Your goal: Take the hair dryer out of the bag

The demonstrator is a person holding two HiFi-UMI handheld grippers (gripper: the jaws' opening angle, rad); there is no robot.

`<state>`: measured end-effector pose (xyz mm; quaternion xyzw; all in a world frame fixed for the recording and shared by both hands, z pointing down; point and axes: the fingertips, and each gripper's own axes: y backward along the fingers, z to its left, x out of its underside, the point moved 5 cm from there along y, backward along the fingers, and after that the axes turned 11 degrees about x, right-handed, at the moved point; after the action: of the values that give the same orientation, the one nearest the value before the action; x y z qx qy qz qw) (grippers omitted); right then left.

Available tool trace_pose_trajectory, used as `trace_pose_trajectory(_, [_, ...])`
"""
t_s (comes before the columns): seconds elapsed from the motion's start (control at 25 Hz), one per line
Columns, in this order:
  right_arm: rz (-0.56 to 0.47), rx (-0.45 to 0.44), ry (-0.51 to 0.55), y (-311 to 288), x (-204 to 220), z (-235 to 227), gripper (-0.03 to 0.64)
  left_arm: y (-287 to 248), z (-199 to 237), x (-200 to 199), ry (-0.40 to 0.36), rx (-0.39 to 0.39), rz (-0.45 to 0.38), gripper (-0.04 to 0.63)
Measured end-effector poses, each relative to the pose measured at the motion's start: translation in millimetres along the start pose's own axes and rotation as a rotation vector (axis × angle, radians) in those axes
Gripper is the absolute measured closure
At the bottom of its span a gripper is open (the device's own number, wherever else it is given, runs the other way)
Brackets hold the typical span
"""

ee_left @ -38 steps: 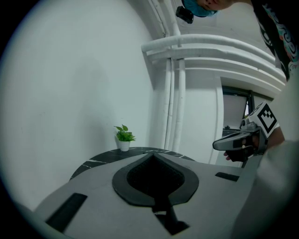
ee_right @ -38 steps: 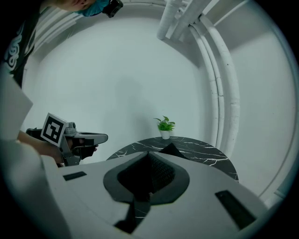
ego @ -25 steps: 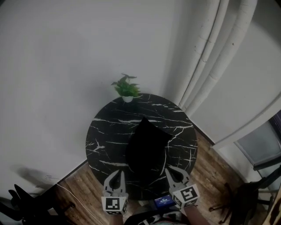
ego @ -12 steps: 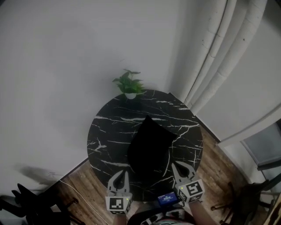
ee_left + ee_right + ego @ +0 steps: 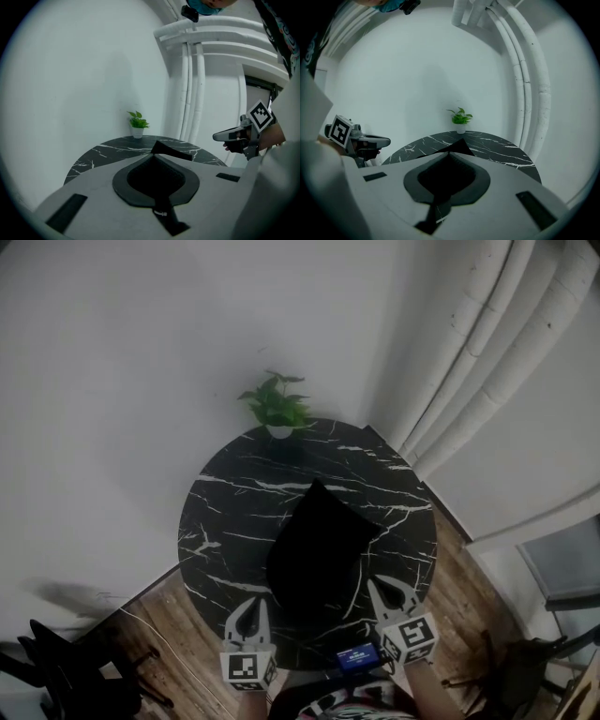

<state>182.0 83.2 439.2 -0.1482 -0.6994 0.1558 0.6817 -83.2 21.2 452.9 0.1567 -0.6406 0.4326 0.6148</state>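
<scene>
The task has hardly begun, by my reading. The round black marble table [image 5: 220,512] carries a black bag [image 5: 319,554] lying flat near its middle, with no opening that I can make out, and neither gripper touches it. No hair dryer shows in any view. I judge that it sits inside the bag, though the dark fabric gives no outline to confirm that. Reaching the bag, finding its mouth, opening it and drawing the dryer out are all left to do.

The bag lies ahead of both sets of jaws and between the lines along which they point. Its near end is just beyond the fingertips and its pointed far corner is well past them. From the left gripper [image 5: 253,604] the bag lies ahead and toward the right. From the right gripper [image 5: 375,587] it lies ahead and toward the left. Both grippers hover over the table's near edge, one on either side of the bag's near end, and each is close to it but apart from it.

Both pairs of jaws are pressed together with nothing between them. In each gripper view only the table and a corner of the bag show past the closed tips.

A small potted plant [image 5: 277,407] stands at the table's far edge, well beyond the bag and clear of the work.
</scene>
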Motion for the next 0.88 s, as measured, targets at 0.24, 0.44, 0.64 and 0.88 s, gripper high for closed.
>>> trace_pose_trajectory(0.24, [0.041,-0.028,0.012,-27.3,11.1,-9.0,0.598,-16.5,7.3,23.9,0.021,-0.034,0.081,0.580])
trace_pose_trajectory(0.44, [0.062,-0.038,0.031,-44.5,15.9,-18.6,0.598,-22.0,11.4,49.2,0.064,-0.066,0.148,0.578])
trace_pose_trajectory(0.64, [0.105,-0.060,0.049,-57.9,27.8,-24.0,0.598,-26.5,9.7,63.8,0.077,-0.071,0.190,0.559])
trace_pose_trajectory(0.88, [0.135,-0.060,0.074,-67.2,35.1,-33.5,0.598,-32.3,9.5,84.3,0.125,-0.053,0.253,0.477])
